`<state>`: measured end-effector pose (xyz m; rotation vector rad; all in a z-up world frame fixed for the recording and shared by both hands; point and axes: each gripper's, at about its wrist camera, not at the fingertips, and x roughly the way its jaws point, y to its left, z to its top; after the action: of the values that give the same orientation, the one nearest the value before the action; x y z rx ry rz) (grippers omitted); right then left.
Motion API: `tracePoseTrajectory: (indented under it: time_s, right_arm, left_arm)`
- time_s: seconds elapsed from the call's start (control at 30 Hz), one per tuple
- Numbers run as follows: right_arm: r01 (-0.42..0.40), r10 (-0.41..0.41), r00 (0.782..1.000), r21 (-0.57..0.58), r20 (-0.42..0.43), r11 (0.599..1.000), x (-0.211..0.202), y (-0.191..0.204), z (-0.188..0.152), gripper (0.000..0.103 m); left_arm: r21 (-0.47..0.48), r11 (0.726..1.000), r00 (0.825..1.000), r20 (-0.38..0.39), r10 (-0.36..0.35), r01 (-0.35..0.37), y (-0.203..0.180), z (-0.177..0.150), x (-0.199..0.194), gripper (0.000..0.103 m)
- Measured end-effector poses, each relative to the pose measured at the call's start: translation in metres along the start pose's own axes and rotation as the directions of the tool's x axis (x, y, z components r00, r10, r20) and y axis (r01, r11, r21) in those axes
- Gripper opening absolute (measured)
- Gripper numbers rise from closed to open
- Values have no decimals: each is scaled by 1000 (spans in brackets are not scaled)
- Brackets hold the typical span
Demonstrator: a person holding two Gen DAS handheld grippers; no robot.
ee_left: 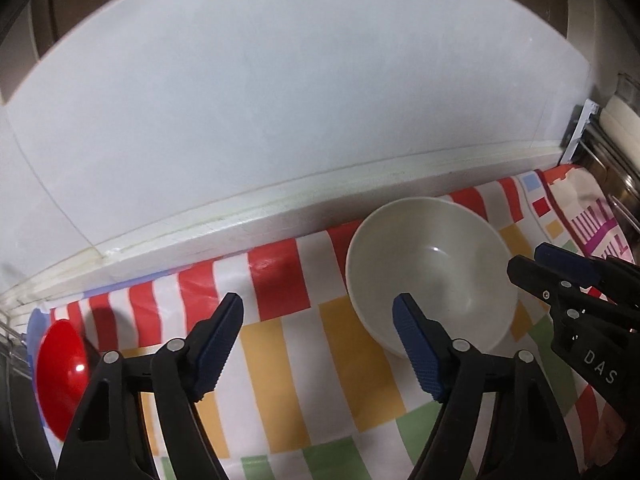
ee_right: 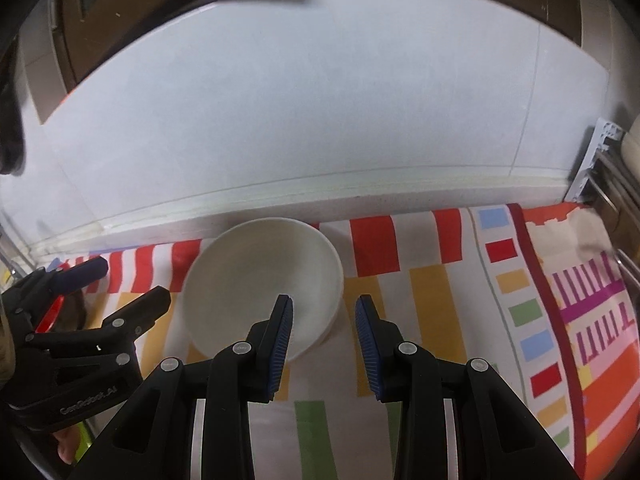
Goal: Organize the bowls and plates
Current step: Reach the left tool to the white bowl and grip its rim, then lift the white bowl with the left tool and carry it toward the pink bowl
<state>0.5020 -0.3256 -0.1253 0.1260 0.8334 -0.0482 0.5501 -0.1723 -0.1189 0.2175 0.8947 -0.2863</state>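
Observation:
A white bowl [ee_left: 430, 264] stands upright on the striped cloth near the back wall; it also shows in the right wrist view [ee_right: 260, 276]. My left gripper [ee_left: 320, 312] is open and empty, with its right finger just in front of the bowl's near side. My right gripper [ee_right: 324, 312] is open, with its left finger over the bowl's near right rim and its right finger outside the bowl. A red bowl [ee_left: 60, 364] sits at the far left edge of the cloth.
The striped cloth [ee_right: 436, 300] covers the counter up to a white wall ledge [ee_left: 240, 224]. A metal dish rack [ee_right: 608, 184] with pale dishes stands at the far right. A wire rack [ee_left: 8, 336] shows at the far left edge.

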Motion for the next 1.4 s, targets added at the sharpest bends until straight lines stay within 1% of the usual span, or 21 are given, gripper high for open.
tracePoseTrajectory:
  time_s: [0.2,0.33,0.37,0.4,0.63,0.73,0.77,0.83,0.97,1.13,1.2,1.4]
  right_arm:
    - [-7,7,1000,15,-27,1000,20,-4,2,34]
    - [-13,14,999,25,-44,1000,31,-5,2,34]
    - [-11,12,999,24,-48,1000,34,-5,2,34]
    - [-10,12,999,24,-50,1000,36,-4,2,34]
    - [-12,14,997,30,-79,999,49,-5,3,32]
    - [-14,17,996,31,-89,999,52,-5,3,22]
    - [-16,19,995,34,-93,999,54,-5,4,20]
    - [-22,26,995,43,-99,999,54,-6,3,18]
    - [-14,18,996,52,-92,999,52,-5,4,16]
    - [-15,21,996,68,-89,998,45,-5,5,15]
    - [-18,24,996,70,-84,997,38,-4,4,15]
    - [-12,16,998,64,-64,998,9,1,1,15]
  left_arm:
    - [-5,1000,999,-37,-12,12,-5,2,22,71]
    - [-8,1000,998,-62,-17,17,-7,2,34,64]
    - [-10,1000,997,-69,-20,19,-7,2,37,60]
    - [-12,1000,997,-77,-23,22,-8,2,40,59]
    - [-41,998,992,-113,-60,56,-8,1,51,32]
    - [-43,996,989,-123,-80,75,-12,1,55,23]
    - [-42,996,988,-126,-84,79,-14,1,56,19]
    - [-34,996,988,-130,-86,83,-20,1,57,14]
    - [-20,998,992,-109,-67,65,-26,-1,51,14]
    - [-33,996,991,-99,-85,82,-22,-6,32,14]
    - [-30,996,992,-92,-84,82,-18,-8,25,14]
    - [-31,995,993,-71,-97,95,-21,-17,-5,14]
